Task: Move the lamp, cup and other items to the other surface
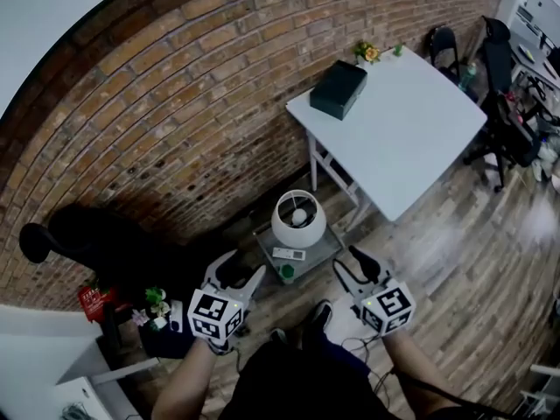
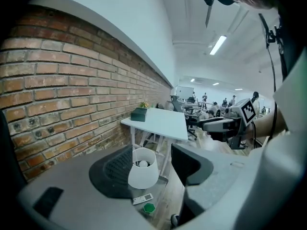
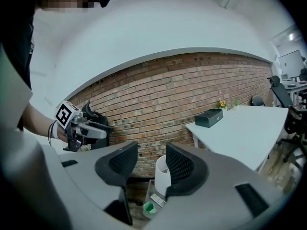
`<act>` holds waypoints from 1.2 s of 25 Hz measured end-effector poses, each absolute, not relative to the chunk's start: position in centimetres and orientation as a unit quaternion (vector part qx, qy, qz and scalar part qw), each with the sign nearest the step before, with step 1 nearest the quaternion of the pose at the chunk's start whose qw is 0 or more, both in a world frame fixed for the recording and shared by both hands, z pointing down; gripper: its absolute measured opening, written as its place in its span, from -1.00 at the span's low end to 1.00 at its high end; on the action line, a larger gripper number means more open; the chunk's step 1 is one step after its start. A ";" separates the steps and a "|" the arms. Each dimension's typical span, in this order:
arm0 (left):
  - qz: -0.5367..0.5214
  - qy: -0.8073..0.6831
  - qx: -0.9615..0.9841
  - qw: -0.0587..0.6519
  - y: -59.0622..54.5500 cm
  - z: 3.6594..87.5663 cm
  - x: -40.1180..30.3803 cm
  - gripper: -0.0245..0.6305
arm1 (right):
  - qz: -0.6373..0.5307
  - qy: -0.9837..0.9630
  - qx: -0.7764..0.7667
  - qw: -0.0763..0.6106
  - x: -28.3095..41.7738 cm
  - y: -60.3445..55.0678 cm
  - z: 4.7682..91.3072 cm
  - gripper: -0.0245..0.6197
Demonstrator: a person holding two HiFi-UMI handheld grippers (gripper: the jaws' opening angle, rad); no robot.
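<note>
The left tongs [image 1: 241, 275] are released, pads well apart with nothing between them. In the left gripper view the lamp [image 1: 298, 219] shows through the gap, farther off and untouched. The right tongs [image 1: 349, 267] are released too, with a narrower gap that is also empty. The lamp's white shade shows just past 1 pad, apart from it. In the head view both point toward 12 o'clock, 1 on each side of the low table [image 1: 325, 248]. I read this as an approach posture, empty and open so either can close on an item.

The low table sits at 12 o'clock from the tongs, near the brick wall [image 1: 157, 103]. The lamp stands upright on it, its shade open upward and the bulb visible. At 6 o'clock of the lamp a remote [image 1: 289, 254] lies flat, and at 6 o'clock of that the green cup [image 1: 286, 272] stands at the near edge. All 3 are on the starting surface, so I judge none has been transferred.

At 1 o'clock from the low table stands the white table [image 1: 420, 138], higher and mostly bare. A dark box [image 1: 339, 88] and flowers [image 1: 367, 52] sit along its wall-side edge, leaving the wide middle free, probably the landing place. The cup and remote lie nearest and seem the easiest first picks.
</note>
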State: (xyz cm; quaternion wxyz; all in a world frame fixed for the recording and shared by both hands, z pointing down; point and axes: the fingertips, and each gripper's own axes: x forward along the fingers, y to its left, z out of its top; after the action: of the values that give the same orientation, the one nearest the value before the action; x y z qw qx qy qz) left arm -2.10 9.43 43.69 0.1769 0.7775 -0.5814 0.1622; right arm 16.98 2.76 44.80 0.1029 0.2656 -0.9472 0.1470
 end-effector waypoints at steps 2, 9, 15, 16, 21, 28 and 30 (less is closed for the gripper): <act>0.168 -0.582 0.775 0.177 8.6 43.8 -1.9 -0.18 | 0.152 -0.947 0.263 0.102 16.8 1.7 44.9 -0.34; 0.177 -0.581 0.771 0.190 6.5 45.3 -2.7 -0.18 | 0.160 -0.950 0.245 0.112 15.6 -0.2 46.6 -0.34; 0.184 -0.552 0.783 0.219 3.9 48.7 -4.4 -0.17 | 0.175 -0.945 0.241 0.136 14.5 -2.1 48.3 -0.31; 0.186 -0.542 0.788 0.224 3.4 49.5 -4.7 -0.17 | 0.180 -0.943 0.242 0.140 14.1 -2.4 48.8 -0.31; 0.183 -0.472 0.824 0.255 1.0 53.9 -5.4 -0.11 | 0.210 -0.934 0.242 0.157 12.7 -3.5 51.8 -0.27; 0.204 -0.408 0.845 0.280 -2.3 60.1 -8.4 -0.03 | 0.247 -0.919 0.250 0.180 9.5 -5.7 56.4 -0.18; 0.206 -0.395 0.848 0.287 -3.1 61.5 -9.3 -0.02 | 0.251 -0.916 0.251 0.184 9.0 -6.5 57.6 -0.14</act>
State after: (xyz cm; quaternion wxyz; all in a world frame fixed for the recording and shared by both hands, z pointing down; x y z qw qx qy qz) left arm -9.34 -3.14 61.50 0.2867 0.8480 -0.3953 0.2059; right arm 9.03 -6.50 57.56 0.1844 0.2514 -0.9163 0.2513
